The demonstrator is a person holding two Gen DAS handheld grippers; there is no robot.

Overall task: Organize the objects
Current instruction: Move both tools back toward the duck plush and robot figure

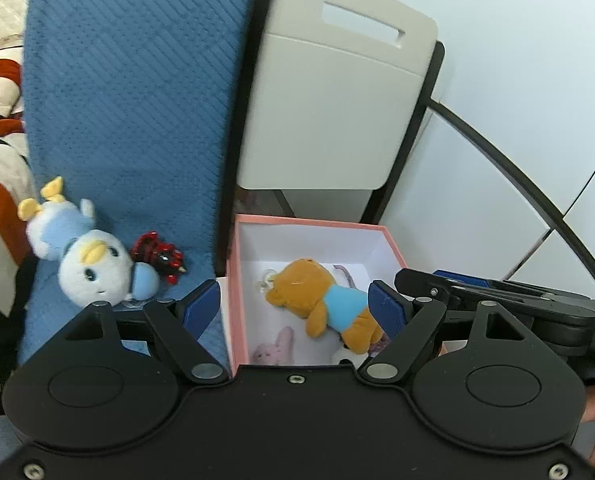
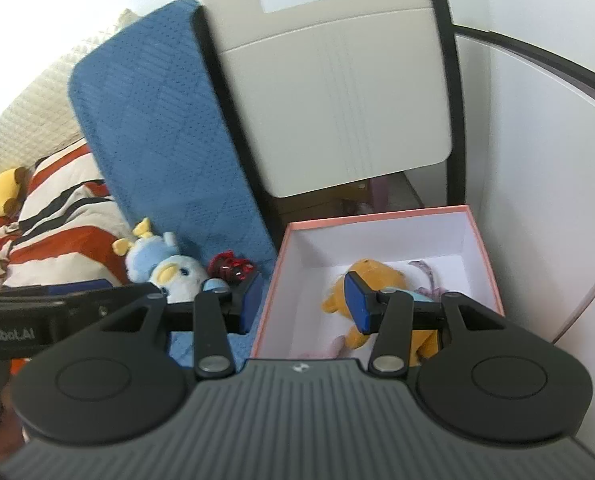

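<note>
A pink box [image 1: 233, 280] [image 2: 485, 256] with a white inside holds a brown bear in a blue shirt [image 1: 317, 300] [image 2: 381, 276] and a small pink bunny [image 1: 275, 346]. On the blue blanket [image 1: 129, 100] [image 2: 161, 120] left of the box lie a blue and white penguin plush [image 1: 89, 264] [image 2: 169, 268] and a small red and black toy [image 1: 159, 256] [image 2: 231, 266]. My left gripper [image 1: 295, 308] is open and empty above the box's near edge. My right gripper [image 2: 303, 302] is open and empty, straddling the box's left wall.
A beige chair back [image 1: 329, 92] [image 2: 337, 92] with black frame stands behind the box. A striped orange and white blanket [image 2: 57, 216] and a yellow plush [image 2: 1, 196] lie at left. A white wall [image 1: 537, 80] bounds the right.
</note>
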